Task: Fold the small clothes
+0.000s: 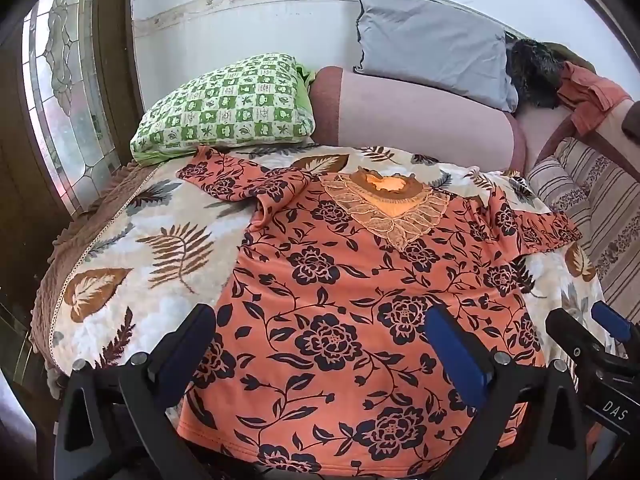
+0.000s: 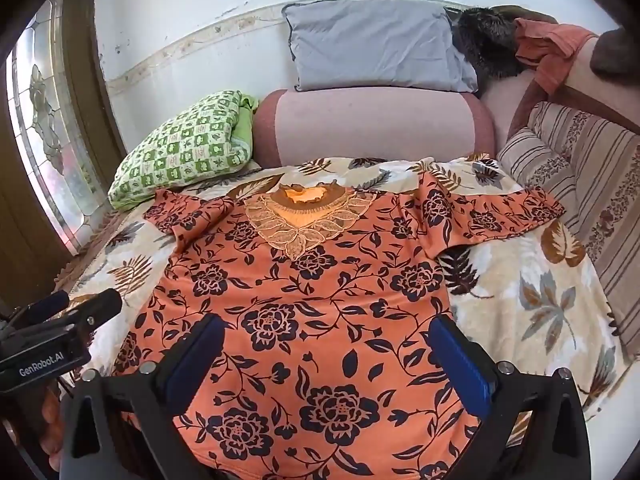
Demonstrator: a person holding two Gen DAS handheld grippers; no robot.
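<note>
An orange blouse with dark floral print (image 1: 340, 280) (image 2: 304, 292) lies spread flat, front up, on a leaf-patterned blanket (image 1: 132, 256) (image 2: 532, 300). Its lace neckline (image 1: 388, 204) (image 2: 308, 216) points away from me and both sleeves are spread out. My left gripper (image 1: 320, 324) is open and empty above the blouse's lower left part. My right gripper (image 2: 328, 336) is open and empty above the lower middle of the blouse. The right gripper also shows at the right edge of the left wrist view (image 1: 588, 328); the left gripper shows at the left edge of the right wrist view (image 2: 80, 304).
A green checked pillow (image 1: 224, 108) (image 2: 184, 148) lies at the far left, a pink bolster (image 1: 420, 120) (image 2: 372, 124) behind the blouse, a grey pillow (image 1: 432, 36) (image 2: 376, 44) on top. Striped cushions (image 1: 592, 200) (image 2: 580, 152) stand right. A glass door (image 1: 60, 92) is left.
</note>
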